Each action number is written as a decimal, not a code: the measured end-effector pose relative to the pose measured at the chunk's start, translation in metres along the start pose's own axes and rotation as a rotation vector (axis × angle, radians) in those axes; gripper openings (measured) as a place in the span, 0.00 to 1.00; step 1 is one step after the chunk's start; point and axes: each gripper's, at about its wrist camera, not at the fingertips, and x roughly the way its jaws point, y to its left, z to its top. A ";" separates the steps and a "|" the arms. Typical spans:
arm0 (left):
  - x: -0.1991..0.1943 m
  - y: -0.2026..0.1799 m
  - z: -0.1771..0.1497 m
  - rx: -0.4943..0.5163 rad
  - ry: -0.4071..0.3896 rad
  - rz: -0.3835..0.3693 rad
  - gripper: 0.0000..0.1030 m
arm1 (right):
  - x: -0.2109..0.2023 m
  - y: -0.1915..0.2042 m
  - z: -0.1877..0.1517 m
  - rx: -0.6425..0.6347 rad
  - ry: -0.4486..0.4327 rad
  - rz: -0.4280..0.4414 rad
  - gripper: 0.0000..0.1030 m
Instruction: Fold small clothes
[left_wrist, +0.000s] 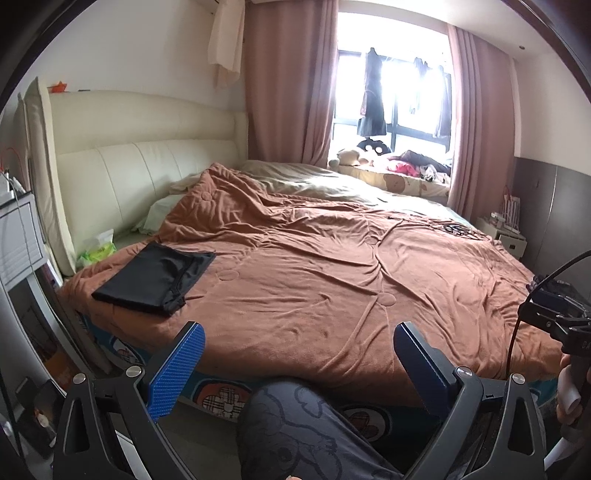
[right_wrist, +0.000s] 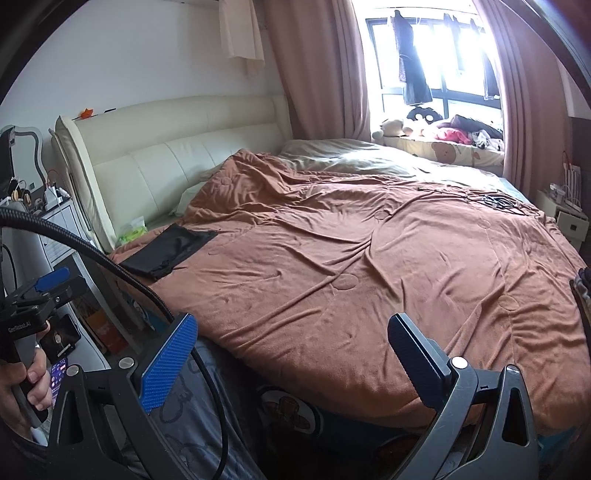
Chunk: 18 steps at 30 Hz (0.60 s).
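My left gripper (left_wrist: 299, 354) and right gripper (right_wrist: 291, 347) gape wide, holding nothing. The flat folded black fabric garment (left_wrist: 155, 277) lies at ten o'clock on the rumpled brown quilt (left_wrist: 332, 266). That fold looks finished; next I need another garment.

The folded black garment (left_wrist: 153, 277) is thin cloth with a slight sheen. It lies on a brown blanket (left_wrist: 332, 266) of soft, matt, fleecy fabric, creased all over. The headboard (left_wrist: 147, 155) looks like smooth, faintly glossy cream leather. Both gripper pads (left_wrist: 177, 369) are blue, finely textured plastic on matt black frames.
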 end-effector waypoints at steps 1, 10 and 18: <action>0.000 0.000 -0.001 -0.005 0.001 -0.008 1.00 | 0.000 -0.002 -0.001 0.003 -0.001 0.000 1.00; -0.004 -0.003 -0.003 -0.013 0.004 -0.023 1.00 | -0.005 -0.007 -0.003 0.019 -0.007 -0.001 1.00; -0.006 -0.006 -0.003 -0.015 -0.008 -0.031 1.00 | -0.012 -0.010 -0.009 0.017 -0.023 -0.020 1.00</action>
